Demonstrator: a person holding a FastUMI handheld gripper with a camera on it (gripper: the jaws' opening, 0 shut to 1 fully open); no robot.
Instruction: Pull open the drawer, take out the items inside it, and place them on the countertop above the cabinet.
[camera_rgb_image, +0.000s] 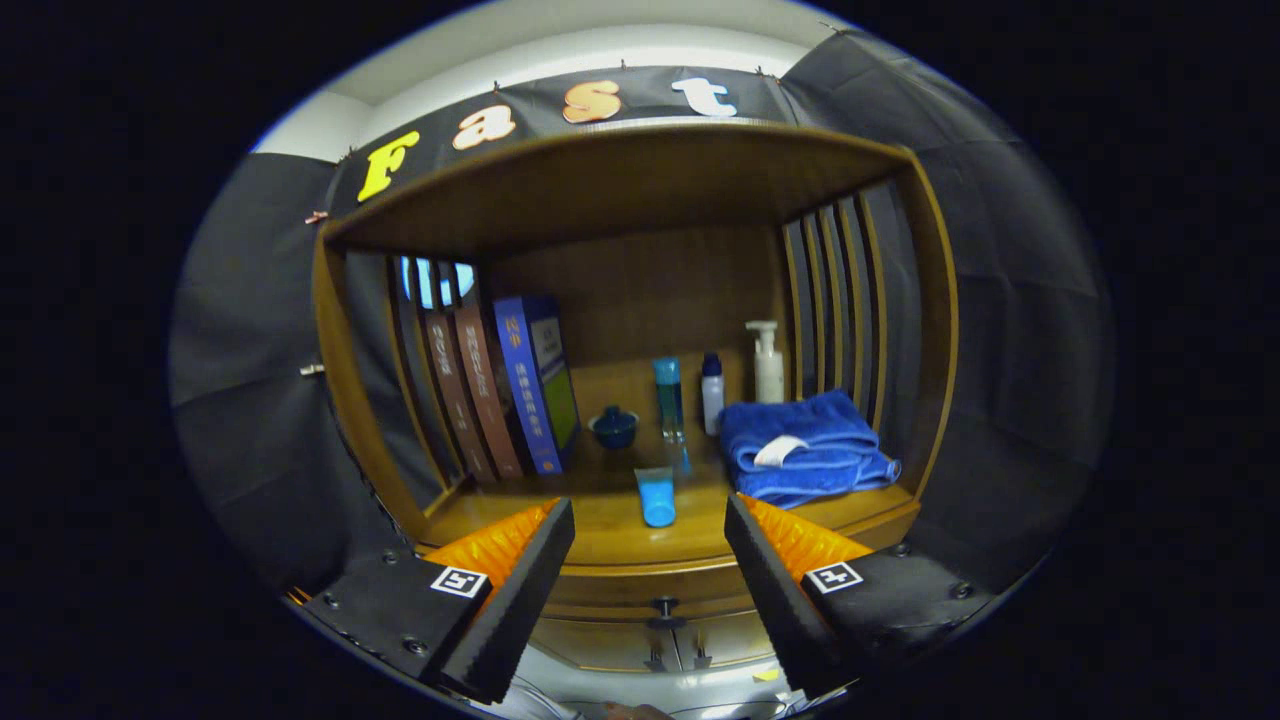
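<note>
My gripper (650, 525) is open, its two fingers spread wide with nothing between them, hovering in front of the wooden cabinet. Beyond the fingers lies the countertop (610, 535), and a blue tube (656, 496) lies on it near its front edge. Below the countertop, between the fingers, is the drawer front (640, 590) with a small dark knob (664, 606); the drawer looks closed. Its contents are hidden.
On the countertop stand books (530, 385) at the left, a small dark blue lidded bowl (613, 427), a teal bottle (668, 398), a small white bottle (712, 392), a pump bottle (767, 362) and a folded blue towel (805, 447) at the right. A shelf roof (620, 190) and slatted sides enclose it.
</note>
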